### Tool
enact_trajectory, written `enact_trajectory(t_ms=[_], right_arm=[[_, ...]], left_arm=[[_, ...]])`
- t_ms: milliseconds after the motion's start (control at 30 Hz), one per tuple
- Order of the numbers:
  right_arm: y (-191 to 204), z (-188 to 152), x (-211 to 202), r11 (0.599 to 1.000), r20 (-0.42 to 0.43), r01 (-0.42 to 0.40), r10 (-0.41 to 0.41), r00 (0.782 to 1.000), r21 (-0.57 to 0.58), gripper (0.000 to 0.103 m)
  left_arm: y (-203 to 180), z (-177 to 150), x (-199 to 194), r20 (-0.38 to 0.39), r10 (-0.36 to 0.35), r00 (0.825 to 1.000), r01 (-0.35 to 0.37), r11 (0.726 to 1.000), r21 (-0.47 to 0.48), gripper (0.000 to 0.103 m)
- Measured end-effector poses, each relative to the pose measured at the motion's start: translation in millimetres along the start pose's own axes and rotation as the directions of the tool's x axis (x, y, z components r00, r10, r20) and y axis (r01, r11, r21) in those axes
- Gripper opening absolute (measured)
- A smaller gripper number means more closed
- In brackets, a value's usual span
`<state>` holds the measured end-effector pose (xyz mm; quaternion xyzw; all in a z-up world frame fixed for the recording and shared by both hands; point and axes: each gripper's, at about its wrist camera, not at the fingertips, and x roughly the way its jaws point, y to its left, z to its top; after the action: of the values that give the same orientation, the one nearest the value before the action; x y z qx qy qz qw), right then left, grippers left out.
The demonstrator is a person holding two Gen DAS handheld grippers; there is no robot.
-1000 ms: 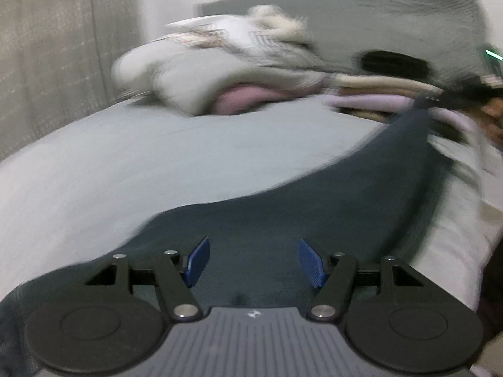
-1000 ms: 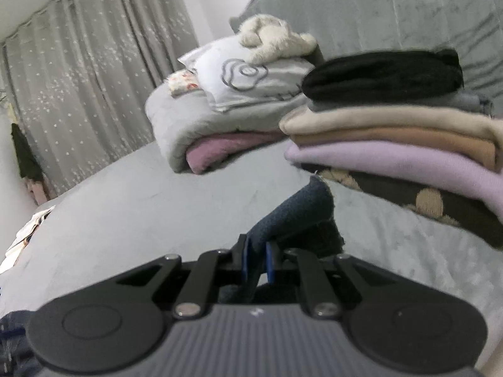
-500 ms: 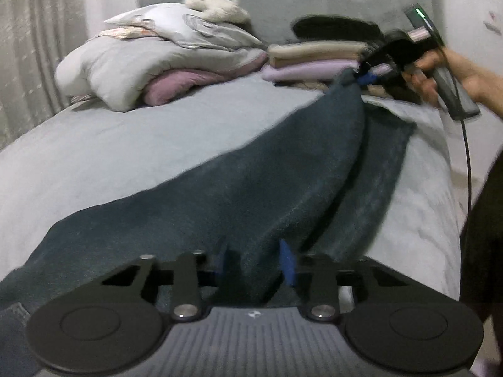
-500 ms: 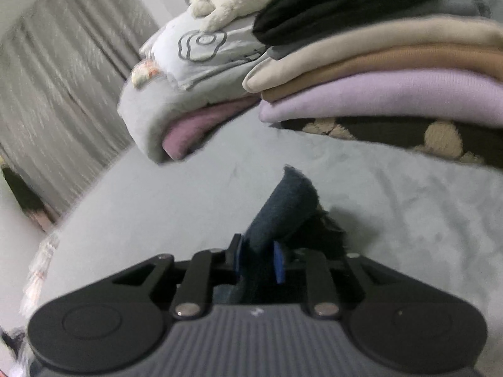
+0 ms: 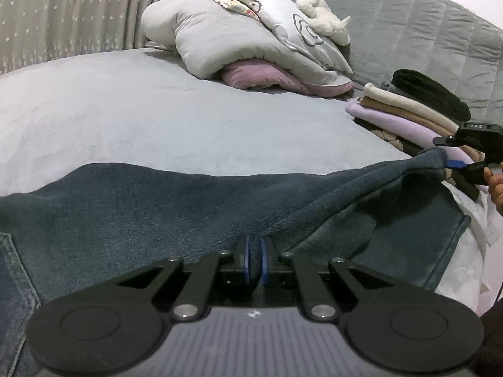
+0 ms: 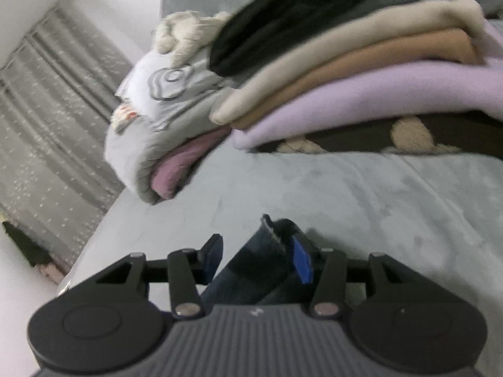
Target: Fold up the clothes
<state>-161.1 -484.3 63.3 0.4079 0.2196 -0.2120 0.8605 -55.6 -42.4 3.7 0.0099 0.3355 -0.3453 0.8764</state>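
Note:
Dark blue jeans (image 5: 163, 207) lie spread across the grey bed (image 5: 125, 110), one leg folded over the other. My left gripper (image 5: 255, 264) is shut on a fold of the denim at the near edge. My right gripper (image 6: 257, 259) is open, its blue pads apart, with the jeans' hem end (image 6: 267, 251) lying loose between them just above the bed. The right gripper also shows in the left wrist view (image 5: 462, 154) at the far right, by the raised hem.
A stack of folded clothes (image 6: 361, 94), black, beige, tan and lilac, sits close ahead of the right gripper. A pile of grey and pink bedding with a pillow and a white plush (image 5: 251, 47) lies at the bed's head. Grey curtains (image 5: 78, 15) hang at the left.
My left gripper closed on the jeans fold. My right gripper, shut on the hem before, has opened, and it moved closer to the folded stack.

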Motion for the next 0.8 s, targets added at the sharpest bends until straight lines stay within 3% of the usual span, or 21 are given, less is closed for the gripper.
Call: enact_trajectory(t_ms=[100,333,467,633,733,800], right_arm=[[-7.1,-2.2,-1.8,0.998,-0.009,0.054,-0.053,0.999,0.025,0.051],[-23.2,-5.0,-23.0,0.999,-0.024,0.03,-0.029,0.999,0.029,0.064],[-32.6,-7.2,-24.1,0.999,-0.075,0.015,-0.012,0.997,0.044,0.064],[-39.8,-12.7,-18.1,0.983,-0.153,-0.101,0.124,0.98,0.153,0.063],[-38.9,-16.3,-9.7,0.979,-0.174,-0.093,0.125,0.977,0.183,0.063],[-37.3,-20.7,-2.8,0.976,-0.181,-0.082,0.12,0.976,0.204,0.057]], left_arm=[[2.3,-0.1,-0.4,-0.001,-0.001,1.0,0.001,1.0,0.0,0.008],[4.5,1.6,-3.1,-0.006,-0.002,1.0,0.002,1.0,0.008,0.012],[1.2,3.0,-7.6,-0.009,-0.011,1.0,0.011,0.999,0.052,0.013],[-5.2,0.5,-4.1,-0.009,0.008,1.0,-0.007,0.994,0.109,0.015],[-7.5,1.9,-5.7,-0.013,-0.004,1.0,0.006,0.991,0.136,0.015],[-11.6,2.9,-11.4,-0.025,-0.04,0.999,0.044,0.979,0.2,0.018]])
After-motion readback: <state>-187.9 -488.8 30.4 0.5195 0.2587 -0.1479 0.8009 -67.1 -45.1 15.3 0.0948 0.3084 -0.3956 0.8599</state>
